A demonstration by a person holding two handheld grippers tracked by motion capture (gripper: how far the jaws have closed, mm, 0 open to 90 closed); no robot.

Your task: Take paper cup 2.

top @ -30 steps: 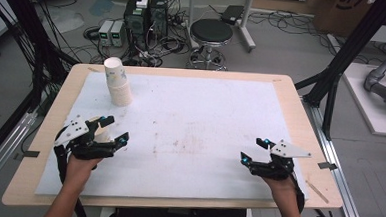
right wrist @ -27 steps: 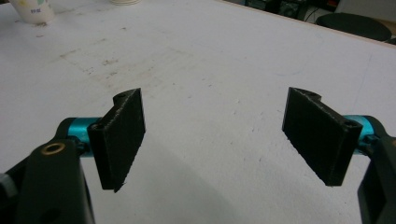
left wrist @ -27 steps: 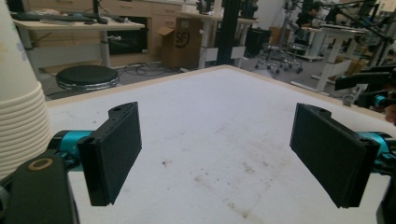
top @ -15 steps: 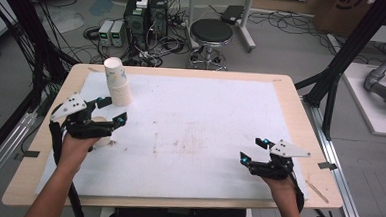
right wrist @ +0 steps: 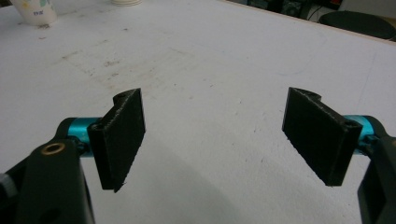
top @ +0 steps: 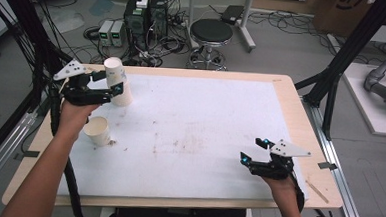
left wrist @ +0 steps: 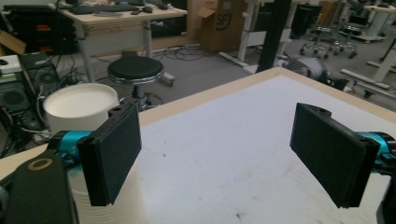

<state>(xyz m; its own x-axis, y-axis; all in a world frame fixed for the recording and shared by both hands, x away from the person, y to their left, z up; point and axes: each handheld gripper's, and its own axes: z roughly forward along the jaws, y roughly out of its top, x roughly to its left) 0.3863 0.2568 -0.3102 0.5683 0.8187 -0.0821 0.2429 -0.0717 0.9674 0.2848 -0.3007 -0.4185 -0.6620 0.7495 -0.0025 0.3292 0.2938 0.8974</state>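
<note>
Since the earlier frames the left hand-held gripper has moved from the near left part of the table up to the stack of paper cups, and a single paper cup it had been carrying now stands alone on the table, nearer the person than the stack. The right hand-held gripper has stayed where it was.

The stack of paper cups stands upright near the far left corner of the table, tilted a little. The left hand-held gripper is released, its jaws spread wide; in the high view it sits right at the stack's left side, and in the left gripper view the stack rises just behind and beside the left jaw, not between the two. Whether that jaw touches the stack cannot be told.

The single paper cup stands open end up, near the stack, with a few dark specks on the table around it.

The right hand-held gripper rests well apart from the stack, near the table's near right edge, jaws spread with only bare scuffed white surface between them. Beyond the table's far edge, behind the stack, are a black stool and computer boxes among cables on the floor.
</note>
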